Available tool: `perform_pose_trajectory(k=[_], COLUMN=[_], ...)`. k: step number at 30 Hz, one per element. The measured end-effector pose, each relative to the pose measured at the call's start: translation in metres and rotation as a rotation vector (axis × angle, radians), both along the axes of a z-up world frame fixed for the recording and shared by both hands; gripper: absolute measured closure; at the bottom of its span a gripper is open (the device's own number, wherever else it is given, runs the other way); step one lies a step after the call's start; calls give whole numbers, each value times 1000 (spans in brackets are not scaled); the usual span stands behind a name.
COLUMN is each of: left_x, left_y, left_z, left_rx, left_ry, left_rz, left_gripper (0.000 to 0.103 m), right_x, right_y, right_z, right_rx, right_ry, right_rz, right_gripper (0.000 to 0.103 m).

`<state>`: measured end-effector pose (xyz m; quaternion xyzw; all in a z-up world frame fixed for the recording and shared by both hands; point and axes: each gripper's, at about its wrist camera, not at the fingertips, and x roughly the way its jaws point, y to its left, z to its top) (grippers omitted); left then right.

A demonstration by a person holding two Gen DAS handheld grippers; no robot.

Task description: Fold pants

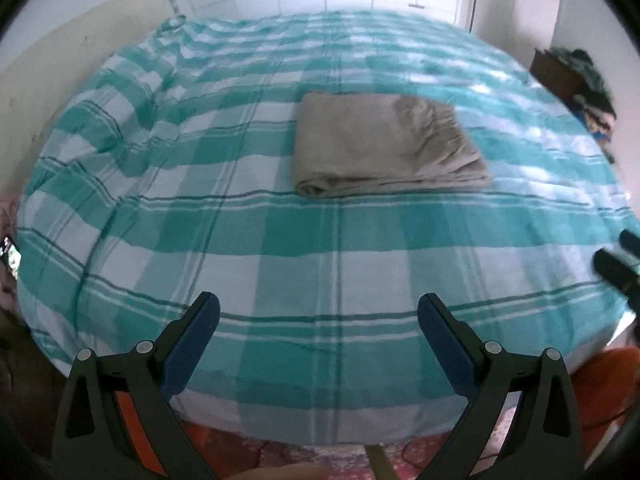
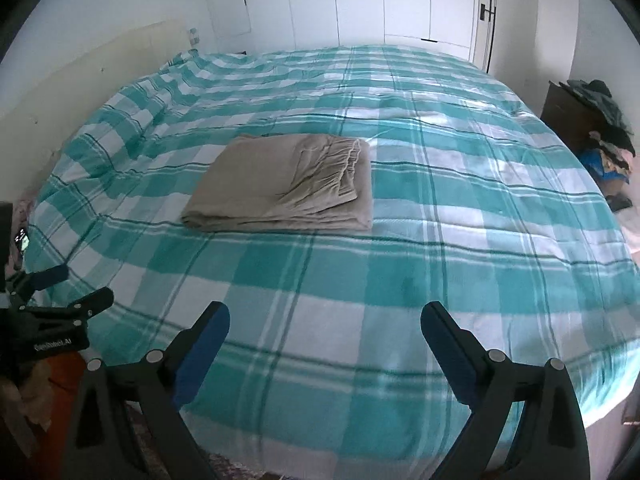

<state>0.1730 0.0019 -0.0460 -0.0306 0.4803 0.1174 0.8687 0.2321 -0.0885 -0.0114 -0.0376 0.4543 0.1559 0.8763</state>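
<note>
Folded beige pants point(image 1: 384, 144) are seen lying flat on a bed point(image 1: 280, 248) covered in teal check, well ahead of both tongs. The left tongs point(image 1: 318, 316) are held wide apart over the bed's near edge, nothing between them. The right tongs point(image 2: 325, 324) are likewise spread and empty, the pants ahead to their left.

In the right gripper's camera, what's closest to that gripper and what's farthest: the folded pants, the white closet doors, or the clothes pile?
1. Pants, mid-bed, slightly left of the right gripper.
2. Clothes pile, beyond the bed's right edge.
3. Closet doors, behind the bed.
</note>
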Motion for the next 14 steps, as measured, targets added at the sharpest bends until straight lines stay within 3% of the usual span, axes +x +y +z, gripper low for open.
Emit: perform_pose_trajectory(k=[5,11,14], left_x=[-12,-22,-27], left_y=[-8,-5,-8], left_z=[21,30,35], left_rx=[41,14,37], left_ry=[-61,-92,-121], left_rz=[-15,-8,0], left_gripper=[3,2,2], right_x=[-21,-28,-30], right_y=[12,14,17], right_z=[12,22,29], right_rx=[-40,-29,-26], right_ry=[-34,-50,-69], right_rz=[23,8,15], right_gripper=[7,7,7])
